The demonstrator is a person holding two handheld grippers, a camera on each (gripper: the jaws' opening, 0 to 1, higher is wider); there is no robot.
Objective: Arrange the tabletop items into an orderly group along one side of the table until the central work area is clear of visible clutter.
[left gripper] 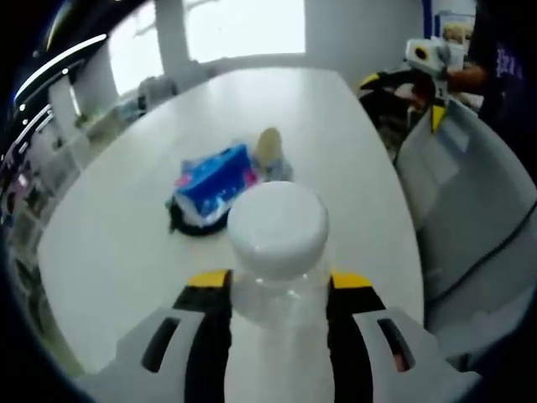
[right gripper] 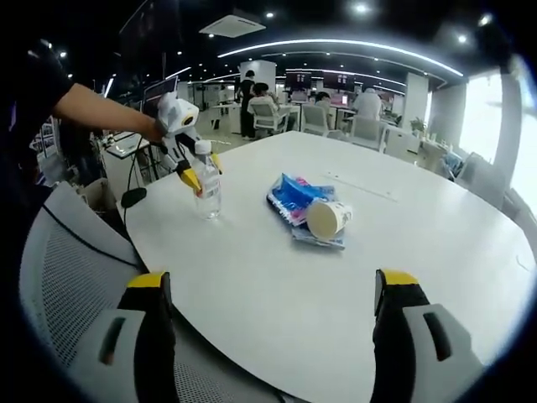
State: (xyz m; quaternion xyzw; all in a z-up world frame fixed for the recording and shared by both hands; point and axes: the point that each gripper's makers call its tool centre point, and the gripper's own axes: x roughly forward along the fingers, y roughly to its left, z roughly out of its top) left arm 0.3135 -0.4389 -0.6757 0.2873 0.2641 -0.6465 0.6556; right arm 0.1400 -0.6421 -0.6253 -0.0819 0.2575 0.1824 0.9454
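Note:
A clear plastic bottle (left gripper: 277, 277) with a white cap (left gripper: 277, 228) sits between the yellow-tipped jaws of my left gripper (left gripper: 277, 284), which is shut on it. In the right gripper view the same bottle (right gripper: 207, 191) stands upright on the white table (right gripper: 277, 285) near its left edge, with the left gripper (right gripper: 197, 170) around its neck. Mid-table lie a blue packet (left gripper: 214, 180) (right gripper: 293, 196) and a paper cup (left gripper: 268, 147) (right gripper: 327, 218) on its side, touching. My right gripper (right gripper: 273, 290) is open over the near table edge with nothing between its jaws.
A grey mesh chair (right gripper: 67, 269) stands at the table's near left corner, also seen as the chair (left gripper: 470, 210). A dark flat item (left gripper: 197, 225) lies under the blue packet. Several people and desks fill the office behind. A person's arm (right gripper: 92, 105) reaches to the left gripper.

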